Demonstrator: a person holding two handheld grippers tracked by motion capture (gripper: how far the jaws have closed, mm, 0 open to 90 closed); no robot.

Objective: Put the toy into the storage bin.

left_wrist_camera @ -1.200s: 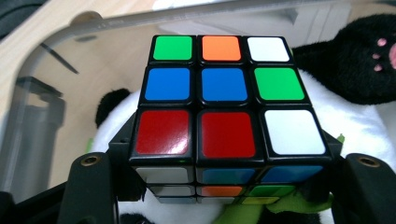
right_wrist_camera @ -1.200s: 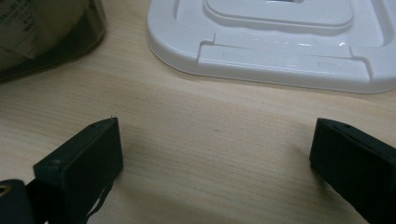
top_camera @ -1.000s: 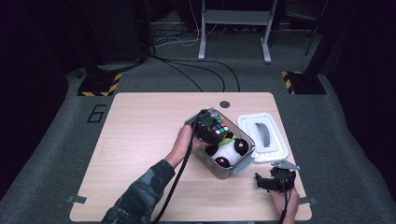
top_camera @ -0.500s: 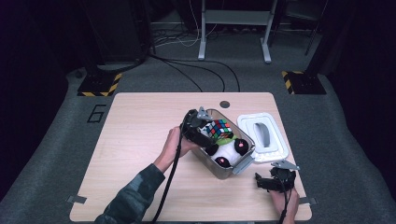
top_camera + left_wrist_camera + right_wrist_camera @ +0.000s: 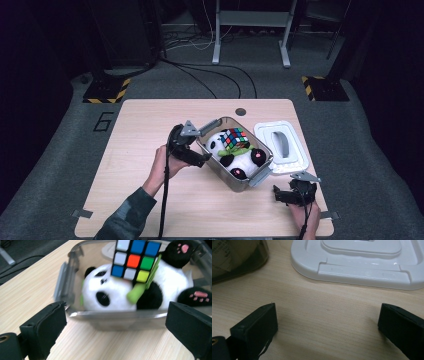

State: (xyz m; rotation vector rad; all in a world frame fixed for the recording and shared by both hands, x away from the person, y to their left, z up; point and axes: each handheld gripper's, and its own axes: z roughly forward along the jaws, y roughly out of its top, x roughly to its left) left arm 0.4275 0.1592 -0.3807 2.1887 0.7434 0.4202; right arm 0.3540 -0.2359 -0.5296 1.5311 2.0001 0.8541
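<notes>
A clear plastic container [image 5: 243, 184] stands on the table and holds a plush panda [image 5: 248, 160]. A Rubik's cube [image 5: 234, 138] rests on top of the panda. My left gripper [image 5: 201, 150] is just left of the container and faces its wall. Its jaws have just been opening and stand wide with nothing between them. In the left gripper view the cube [image 5: 136, 261] lies on the panda [image 5: 110, 295] behind the container wall [image 5: 112, 317]. My right gripper [image 5: 292, 192] rests open near the table's front right, and the right gripper [image 5: 328, 307] faces a white lid [image 5: 362, 267].
The white lid [image 5: 282, 145] lies flat just right of the container. The wooden table [image 5: 140, 120] has bare room to the left and at the back. A small dark round spot [image 5: 241, 111] sits near its far edge. Cables trail from both grippers.
My left gripper let go of the cube, opened and drew back left from above the container to beside it. The cube now lies on the panda. The right hand stayed put.
</notes>
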